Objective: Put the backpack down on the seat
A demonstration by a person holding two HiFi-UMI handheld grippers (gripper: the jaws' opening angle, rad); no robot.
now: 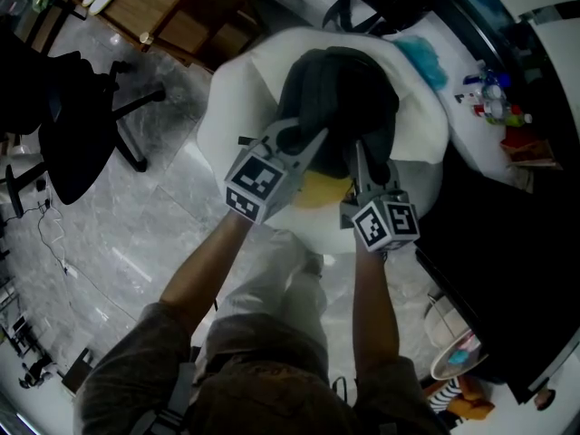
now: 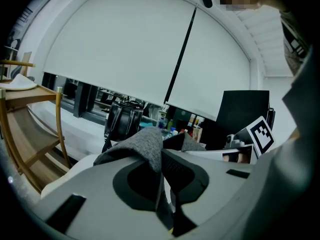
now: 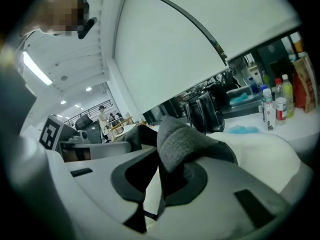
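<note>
The grey marbled floor [image 1: 136, 234] lay open on the left of the head view, bounded by a black office chair [image 1: 63, 125] at the far left and a wooden shelf unit [image 1: 172, 12] at the top. A broad white seat [image 1: 227, 98] stood ahead of the person. Its right edge ran close to a white counter [image 1: 544, 107] crowded with small bottles [image 1: 489, 89], so the free room was on its left. The dark grey backpack [image 1: 340, 98] sat over the middle of the seat, inside its rim. Whether its base rested there could not be told. The left gripper [image 1: 304, 143] pinched a fold of the backpack's grey fabric [image 2: 145, 144]. The right gripper [image 1: 358, 157], just beside it, clamped another fold [image 3: 180, 144].
</note>
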